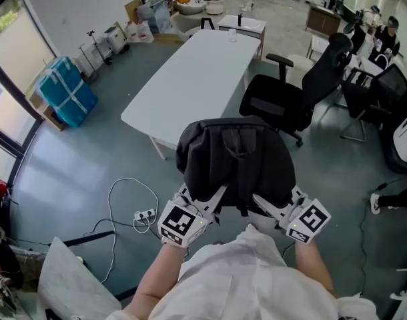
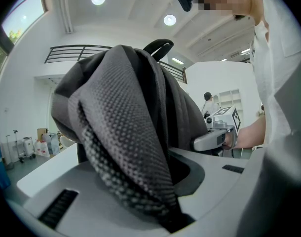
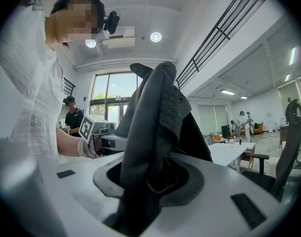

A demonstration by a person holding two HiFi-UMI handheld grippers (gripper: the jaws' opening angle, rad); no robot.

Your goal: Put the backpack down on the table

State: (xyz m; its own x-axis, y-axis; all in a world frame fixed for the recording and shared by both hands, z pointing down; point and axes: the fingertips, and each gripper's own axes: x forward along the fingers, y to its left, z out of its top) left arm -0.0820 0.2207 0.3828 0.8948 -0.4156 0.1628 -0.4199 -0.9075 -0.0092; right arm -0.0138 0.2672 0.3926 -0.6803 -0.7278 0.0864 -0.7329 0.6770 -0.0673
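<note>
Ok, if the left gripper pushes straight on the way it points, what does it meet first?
The backpack, clamped in the jaws of the left gripper and bulking right ahead. Beyond it, probably the near end of the white table, though depth is unclear.

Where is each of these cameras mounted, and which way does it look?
Head view: on the person's head, looking steeply down at the black fabric backpack held by the left gripper and right gripper, long white table beyond; forearms and white shirt show.
Left gripper view: on the left gripper, looking along its jaws, shut on the backpack; shirt and forearm show.
Right gripper view: on the right gripper, looking along its jaws, shut on the backpack; shirt and forearm show.
Shared: both gripper views show the backpack and the opposite gripper.
</note>
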